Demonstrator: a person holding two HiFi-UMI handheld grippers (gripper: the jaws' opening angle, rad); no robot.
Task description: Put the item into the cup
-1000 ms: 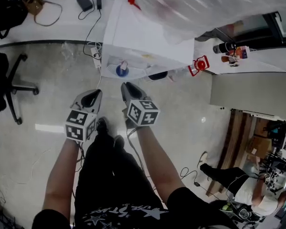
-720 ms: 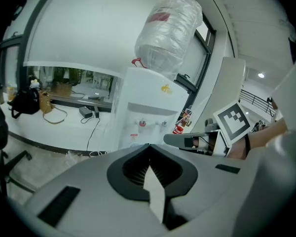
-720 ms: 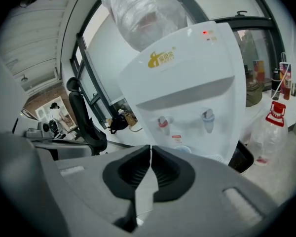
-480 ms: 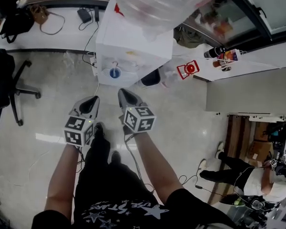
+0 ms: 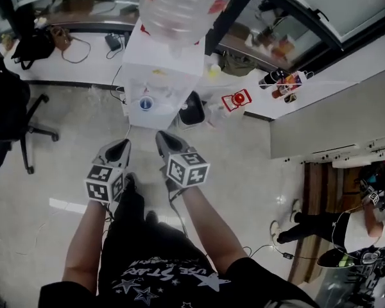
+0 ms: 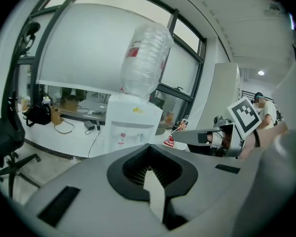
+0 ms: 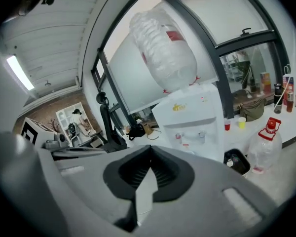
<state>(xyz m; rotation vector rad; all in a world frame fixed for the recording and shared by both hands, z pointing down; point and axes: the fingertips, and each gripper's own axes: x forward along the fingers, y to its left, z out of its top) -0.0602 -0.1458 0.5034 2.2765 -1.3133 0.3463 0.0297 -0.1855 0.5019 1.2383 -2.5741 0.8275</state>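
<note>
Both grippers hang side by side over the floor in front of a white water dispenser [image 5: 155, 82] with a big clear bottle [image 5: 179, 5] on top. My left gripper [image 5: 119, 147] is shut with nothing in it, its jaws meeting at the tip in the left gripper view [image 6: 149, 147]. My right gripper [image 5: 163, 138] is likewise shut and empty [image 7: 149, 149]. A red cup [image 7: 227, 126] and a yellow cup [image 7: 242, 123] stand on the white counter right of the dispenser, well away from both grippers. No loose item shows near the jaws.
A black bin [image 5: 192, 111] sits at the dispenser's right foot, beside a clear jug with a red cap [image 5: 235, 100]. An office chair [image 5: 13, 120] stands far left under a cluttered counter [image 5: 70, 50]. A person [image 5: 353, 236] is at the lower right.
The head view has tilted up, so more of the counter and window shows. Both grippers sit a little lower in the picture and stay shut, side by side.
</note>
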